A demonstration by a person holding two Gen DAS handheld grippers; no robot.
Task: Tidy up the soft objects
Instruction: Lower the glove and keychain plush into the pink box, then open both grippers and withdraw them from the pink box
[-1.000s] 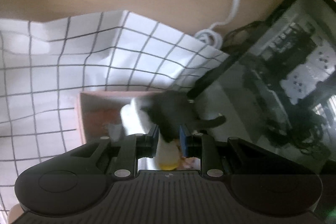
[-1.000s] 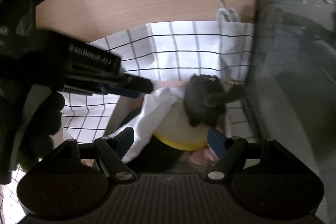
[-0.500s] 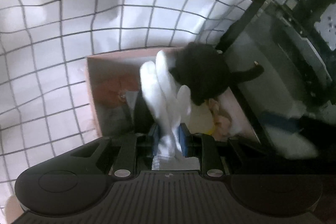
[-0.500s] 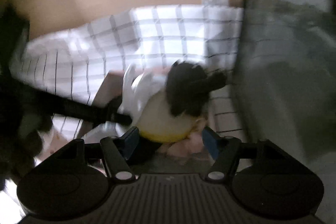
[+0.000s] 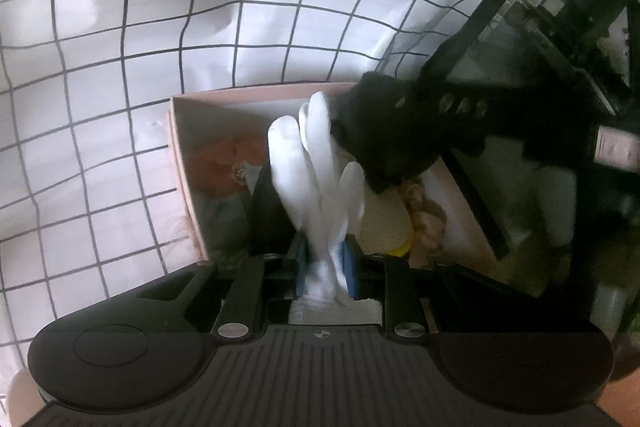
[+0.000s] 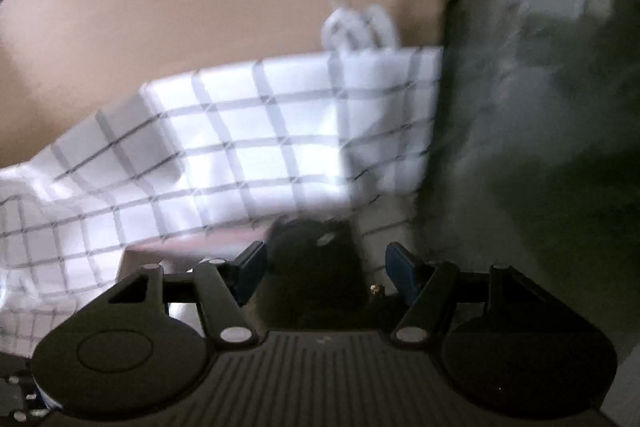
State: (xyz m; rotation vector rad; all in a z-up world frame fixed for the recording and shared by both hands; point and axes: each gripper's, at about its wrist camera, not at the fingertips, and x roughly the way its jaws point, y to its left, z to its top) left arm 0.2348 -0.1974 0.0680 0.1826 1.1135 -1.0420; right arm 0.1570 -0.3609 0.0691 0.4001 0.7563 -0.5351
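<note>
Our left tongs [image 5: 325,269] grip the cuff of a white glove [image 5: 316,179] whose fingers hang over the pink box [image 5: 180,163] on the checked cloth [image 5: 120,67]. Our right tongs [image 6: 325,273] have just been closing around a black plush [image 6: 316,247] without yet pressing it.

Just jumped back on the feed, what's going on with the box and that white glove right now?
The left claw is shut on the white glove, holding it over the open pink box on the checked cloth. The box already holds other soft things, including a black plush toy. The right claw has just been closing, but its pads do not yet press on the black toy between them. That view is blurred.
</note>
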